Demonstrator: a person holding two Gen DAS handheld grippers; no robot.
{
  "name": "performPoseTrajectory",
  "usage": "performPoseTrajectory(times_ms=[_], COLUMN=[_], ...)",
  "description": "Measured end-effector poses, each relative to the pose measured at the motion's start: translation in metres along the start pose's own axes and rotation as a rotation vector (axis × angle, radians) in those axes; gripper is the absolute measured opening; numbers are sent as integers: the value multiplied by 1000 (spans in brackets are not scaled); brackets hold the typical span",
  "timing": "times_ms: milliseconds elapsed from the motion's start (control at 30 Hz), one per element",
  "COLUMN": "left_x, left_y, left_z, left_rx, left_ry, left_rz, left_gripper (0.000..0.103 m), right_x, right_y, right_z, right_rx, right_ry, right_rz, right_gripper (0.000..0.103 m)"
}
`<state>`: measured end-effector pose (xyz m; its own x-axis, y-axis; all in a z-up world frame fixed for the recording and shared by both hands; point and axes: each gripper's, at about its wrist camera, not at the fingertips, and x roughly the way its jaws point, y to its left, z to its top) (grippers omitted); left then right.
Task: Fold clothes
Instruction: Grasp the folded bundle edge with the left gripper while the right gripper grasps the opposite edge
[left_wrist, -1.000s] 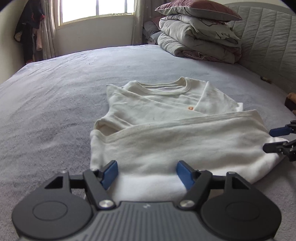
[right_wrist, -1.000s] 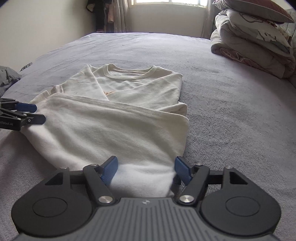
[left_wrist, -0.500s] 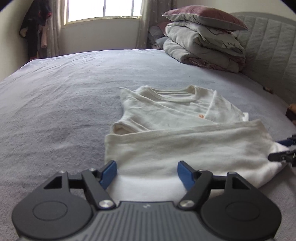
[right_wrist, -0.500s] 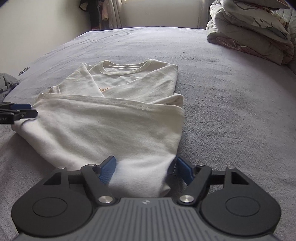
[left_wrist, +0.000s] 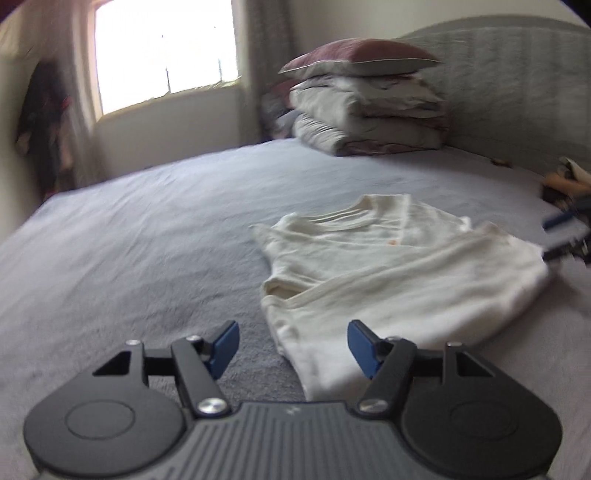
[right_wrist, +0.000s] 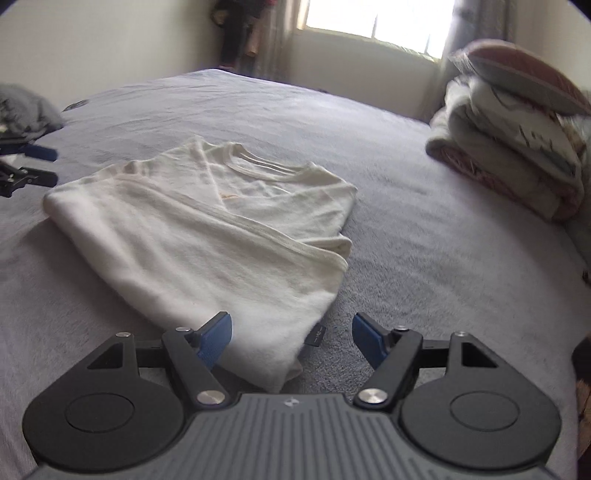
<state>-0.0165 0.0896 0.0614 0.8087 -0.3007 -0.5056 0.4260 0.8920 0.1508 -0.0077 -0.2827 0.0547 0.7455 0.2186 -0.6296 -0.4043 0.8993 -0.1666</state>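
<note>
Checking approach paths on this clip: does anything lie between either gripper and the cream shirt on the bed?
Nothing visible does. The cream shirt lies folded on the grey bed, directly ahead of the left gripper, whose jaws are closing, and the open right gripper.

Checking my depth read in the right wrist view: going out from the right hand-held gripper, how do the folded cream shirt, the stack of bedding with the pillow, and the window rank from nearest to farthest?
From the right hand-held gripper:
1. Folded cream shirt, just ahead, its near corner between the open fingers.
2. Stack of bedding with the pillow, off to the right on the bed.
3. Window, on the far wall beyond the bed.
</note>
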Motion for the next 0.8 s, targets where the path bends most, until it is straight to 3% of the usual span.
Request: performPoseTrajectory(times_ms=[200,267,400,633,800], left_x=[-3,0,11,26,27], left_y=[-31,-35,-33,-24,-19], left_z=[-17,-19,-24,-27,-30], left_rx=[202,207,193,173,167], left_ry=[12,23,54,76,74], left_rz=[-115,-137,-137,-153,-172], left_gripper=[66,64,57,56,51], right_x=[-7,-2,2,15,21], right_y=[12,19,32,30,29], right_z=[-9,-12,-18,-19,-22], right_rx=[-110,-146,-238,-229,-229], right_ry=[24,51,73,69,53], right_rz=[60,83,58,56,54], right_gripper=[70,63,62,59,39])
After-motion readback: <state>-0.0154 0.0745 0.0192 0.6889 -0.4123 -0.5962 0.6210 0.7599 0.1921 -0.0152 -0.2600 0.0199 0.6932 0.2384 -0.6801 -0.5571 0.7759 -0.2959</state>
